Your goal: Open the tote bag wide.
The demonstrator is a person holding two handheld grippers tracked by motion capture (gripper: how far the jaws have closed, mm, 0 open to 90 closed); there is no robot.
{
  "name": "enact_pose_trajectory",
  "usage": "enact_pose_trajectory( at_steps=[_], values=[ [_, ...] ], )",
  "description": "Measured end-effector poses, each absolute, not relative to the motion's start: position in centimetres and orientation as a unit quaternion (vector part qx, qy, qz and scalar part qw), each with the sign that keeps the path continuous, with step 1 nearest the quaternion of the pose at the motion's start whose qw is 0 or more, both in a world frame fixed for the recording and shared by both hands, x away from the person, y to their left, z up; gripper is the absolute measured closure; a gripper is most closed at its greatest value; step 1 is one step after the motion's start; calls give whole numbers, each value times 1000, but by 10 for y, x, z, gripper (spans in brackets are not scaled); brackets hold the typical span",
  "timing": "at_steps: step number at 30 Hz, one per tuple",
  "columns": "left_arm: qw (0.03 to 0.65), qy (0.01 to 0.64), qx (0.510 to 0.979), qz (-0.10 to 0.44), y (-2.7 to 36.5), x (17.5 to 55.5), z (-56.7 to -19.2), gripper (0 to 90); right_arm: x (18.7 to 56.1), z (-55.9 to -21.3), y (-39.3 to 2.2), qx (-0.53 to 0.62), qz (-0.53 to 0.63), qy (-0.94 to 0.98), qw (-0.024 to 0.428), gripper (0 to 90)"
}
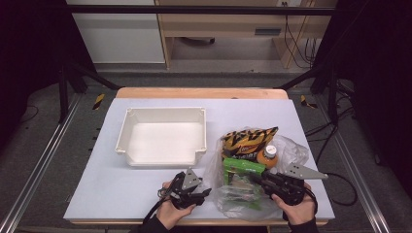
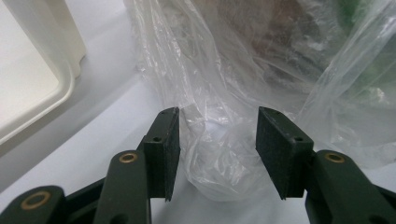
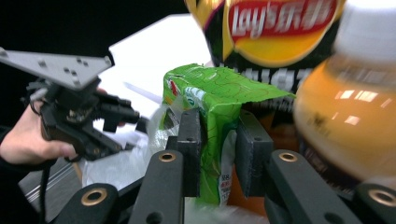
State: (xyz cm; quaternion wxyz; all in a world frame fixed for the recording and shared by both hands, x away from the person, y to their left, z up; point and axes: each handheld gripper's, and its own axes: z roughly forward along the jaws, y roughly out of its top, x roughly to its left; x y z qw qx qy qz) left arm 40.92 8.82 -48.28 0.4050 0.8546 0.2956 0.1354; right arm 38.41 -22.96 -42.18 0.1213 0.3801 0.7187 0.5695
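A clear plastic bag lies at the table's front right with snacks in and on it. A green packet stands up from it, and my right gripper is shut on it. In the right gripper view the pads pinch the green packet from both sides. Behind it are a yellow and black chips bag and an orange drink bottle. My left gripper rests at the bag's left edge. Its jaws stand open in the left gripper view, with a bulge of the plastic bag between them.
An empty white tray sits on the pale table mat, left of the bag; its corner lies close to my left gripper. The chips bag and bottle crowd right behind the green packet.
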Motion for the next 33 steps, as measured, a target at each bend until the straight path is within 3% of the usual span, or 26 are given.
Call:
enact_pose_trajectory(
  at_steps=[9, 14, 21, 33],
  values=[
    [405, 296, 855, 134, 88, 410, -483, 494, 374, -393, -230, 335, 594, 704, 199, 747],
    [405, 297, 854, 135, 89, 409, -483, 494, 374, -377, -233, 326, 608, 690, 219, 747],
    [430, 298, 841, 141, 97, 406, -468, 485, 377, -360, -230, 317, 624, 676, 231, 747],
    [509, 302, 788, 170, 129, 398, -411, 400, 389, -335, -219, 303, 640, 666, 235, 748]
  ],
)
